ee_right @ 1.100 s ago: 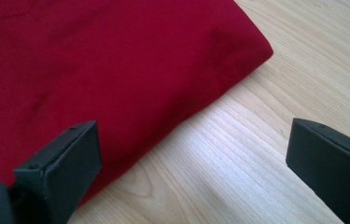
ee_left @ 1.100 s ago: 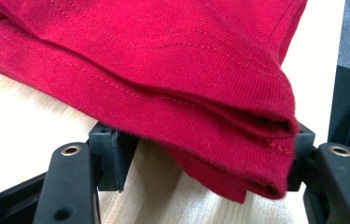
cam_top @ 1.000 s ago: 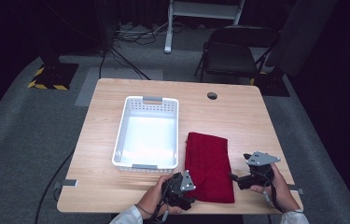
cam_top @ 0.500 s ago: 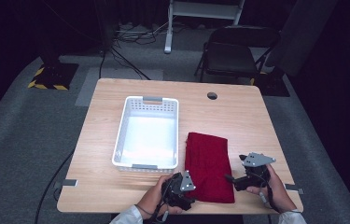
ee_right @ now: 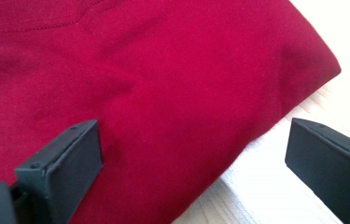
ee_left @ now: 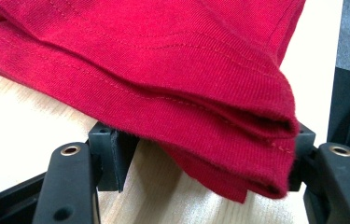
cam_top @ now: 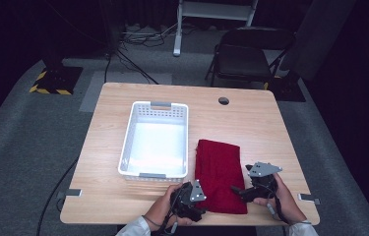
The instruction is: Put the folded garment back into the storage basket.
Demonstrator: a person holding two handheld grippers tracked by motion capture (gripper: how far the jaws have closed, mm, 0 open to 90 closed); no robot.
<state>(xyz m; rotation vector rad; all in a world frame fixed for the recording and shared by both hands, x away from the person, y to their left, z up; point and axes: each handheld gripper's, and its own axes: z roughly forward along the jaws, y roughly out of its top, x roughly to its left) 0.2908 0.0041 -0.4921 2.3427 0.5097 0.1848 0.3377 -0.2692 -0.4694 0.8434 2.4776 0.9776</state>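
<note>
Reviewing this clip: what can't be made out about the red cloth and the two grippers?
- High view: the left gripper hides the near left corner of the red cloth; jaw gaps too small to read.
- Left gripper view: the cloth's upper layers hide how many folds lie underneath.
- Right gripper view: the frame edges cut off most of the cloth.

A dark studio-like lab: black curtains, floor cables (cam_top: 128,59), hazard-taped stand base (cam_top: 54,81), folding chair (cam_top: 243,56), grey carpet.

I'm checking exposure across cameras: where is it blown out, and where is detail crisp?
High view: white basket floor glares, surroundings nearly black. Left gripper view: red cloth stitching crisp, table washed pale. Right gripper view: table overexposed at top right, jaws slightly soft.
</note>
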